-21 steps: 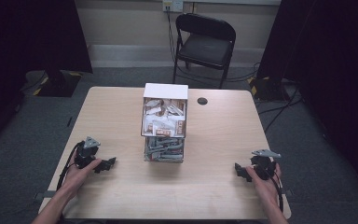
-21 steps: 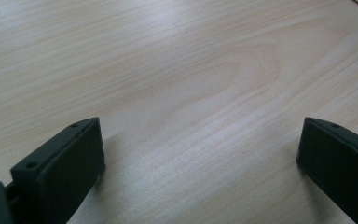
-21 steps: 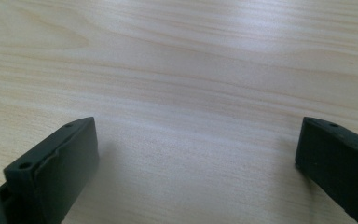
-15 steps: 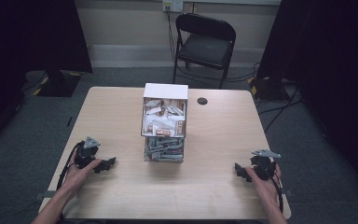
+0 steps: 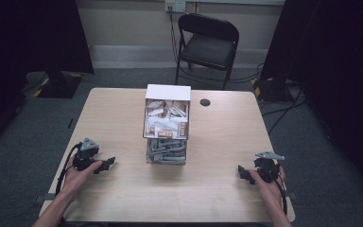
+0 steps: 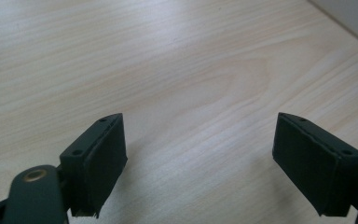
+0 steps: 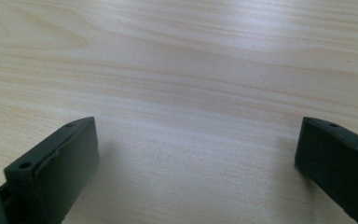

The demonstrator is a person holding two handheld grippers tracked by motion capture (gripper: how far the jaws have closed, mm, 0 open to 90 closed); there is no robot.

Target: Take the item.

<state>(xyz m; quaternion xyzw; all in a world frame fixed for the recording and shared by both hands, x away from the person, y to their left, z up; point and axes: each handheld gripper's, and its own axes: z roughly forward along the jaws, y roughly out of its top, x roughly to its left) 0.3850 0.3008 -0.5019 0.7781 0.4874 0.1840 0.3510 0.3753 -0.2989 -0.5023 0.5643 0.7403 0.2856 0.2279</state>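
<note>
- Pale wood-grain table (image 5: pixel 123 113), carrying both claws near its front edge and a stacked pair of containers at its middle.
- Black folding chair (image 5: pixel 208 45) on the grey carpet beyond the far edge, well apart from both claws.
- White open-fronted box (image 5: pixel 168 113) packed with small packets, midway between the two claws and farther from the person than either; stacked on top of the clear container.
- Clear container (image 5: pixel 166 151) of grey-green pieces directly under that box, between the claws, touched by neither.
- Left gripper (image 5: pixel 105 165), held in the left hand (image 5: pixel 78 174) at the front left, jaws pointing toward the clear container; in the left gripper view (image 6: pixel 198 154) jaws spread wide apart over bare wood, nothing between them.
- Right gripper (image 5: pixel 244 173), held in the right hand (image 5: pixel 269 182) at the front right, jaws pointing inward; in the right gripper view (image 7: pixel 196 163) jaws likewise wide apart, bare tabletop between.
- Small dark round hole (image 5: pixel 205 102) in the tabletop, just right of the white box, far ahead of the right claw.
</note>
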